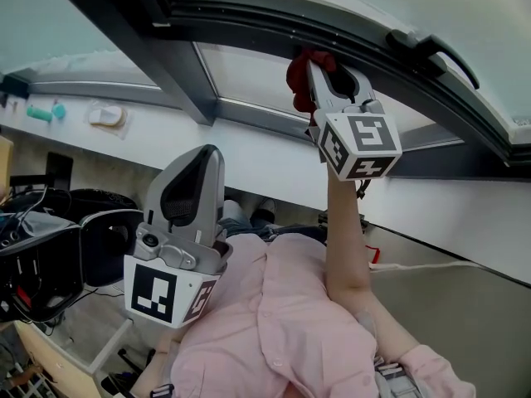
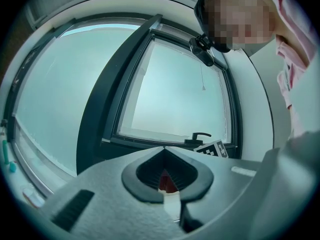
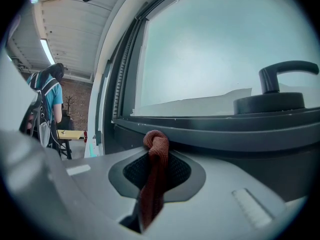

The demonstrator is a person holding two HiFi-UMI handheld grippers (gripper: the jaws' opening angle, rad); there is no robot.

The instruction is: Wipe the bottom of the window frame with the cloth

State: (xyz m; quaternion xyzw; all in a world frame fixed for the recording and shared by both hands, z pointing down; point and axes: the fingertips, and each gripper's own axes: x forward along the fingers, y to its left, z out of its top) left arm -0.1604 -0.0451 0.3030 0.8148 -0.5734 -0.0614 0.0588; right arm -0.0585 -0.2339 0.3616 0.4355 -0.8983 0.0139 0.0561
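The right claw (image 1: pixel 325 73) is raised to the window, its jaws clamped on the red cloth (image 3: pixel 156 143). A bunched knob of fabric stands proud of the tips and the rest trails back through the pads. That knob sits at the bottom rail of the window frame (image 3: pixel 215 129), between the dark upright post (image 1: pixel 158 65) and the handle (image 3: pixel 280 76). It appears to touch the rail's lower edge, though the contact is hard to confirm. The left claw (image 1: pixel 206 154) is held low by the person's chest. Its jaws are together, and the head view shows nothing in them. A sliver of red shows through the hollow of its pads in the left gripper view; I cannot tell what it is.

The wipe looks to be under way or about to start, and several things could go wrong:

- Only a small knot of cloth leads the jaws, so a slight tilt could put the hard tips on the rail and scrape it instead of cleaning it.
- Dragging along the rail pulls the fabric sideways, so friction may tug the cloth out of the pads.
- A stroke toward the handle end could knock the claw into the handle base.
- The arm is stretched well up, so pressure may waver and leave patches unwiped.
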